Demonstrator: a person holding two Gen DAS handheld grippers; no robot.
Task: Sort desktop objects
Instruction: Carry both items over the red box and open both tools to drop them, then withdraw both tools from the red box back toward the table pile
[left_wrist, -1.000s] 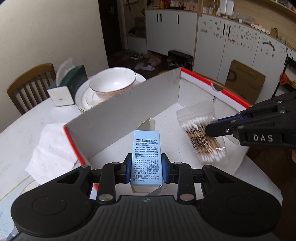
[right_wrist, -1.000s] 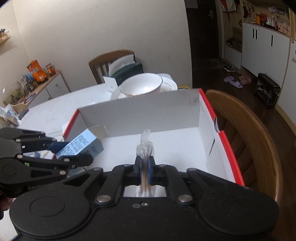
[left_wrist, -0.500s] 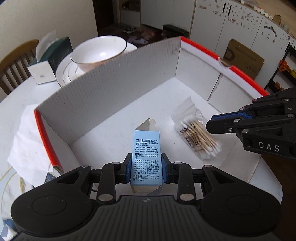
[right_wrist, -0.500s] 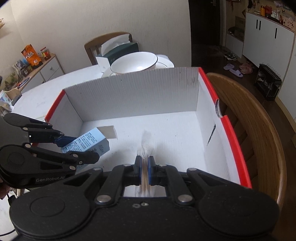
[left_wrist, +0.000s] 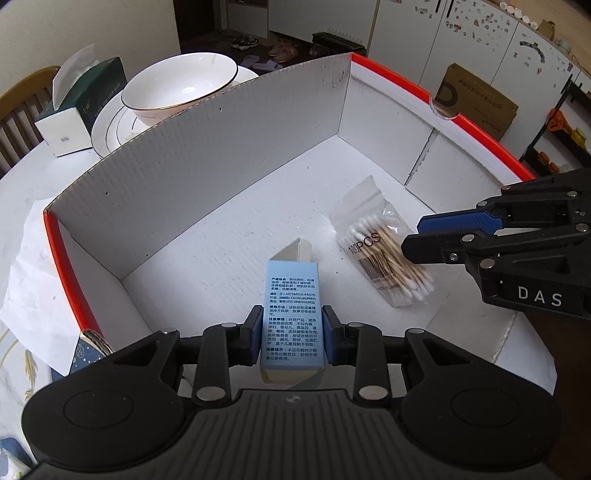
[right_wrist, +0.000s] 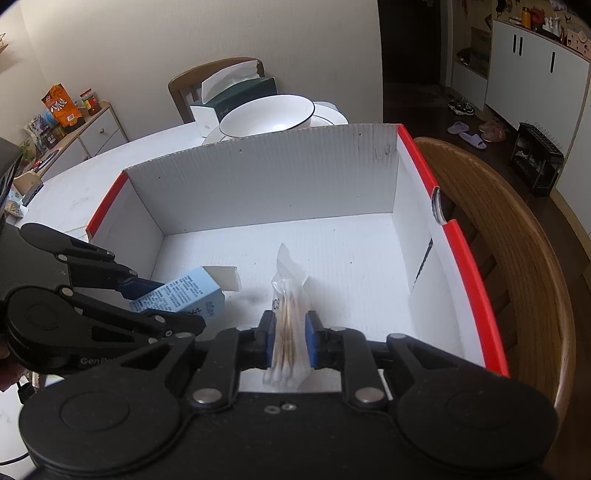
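My left gripper is shut on a light blue carton with printed text, held low inside the white cardboard box with red edges. The carton also shows in the right wrist view. My right gripper has its jaws parted a little around a clear bag of cotton swabs; the bag stands between the pads and droops loosely. In the left wrist view the bag lies on the box floor at the tips of the right gripper.
A white bowl on plates and a green tissue box stand behind the box. A white napkin lies left of it. A wooden chair is right of the box.
Both grippers have come down into the box. The right jaws have widened around the swab bag, which now rests on the box floor. The left still holds the carton.
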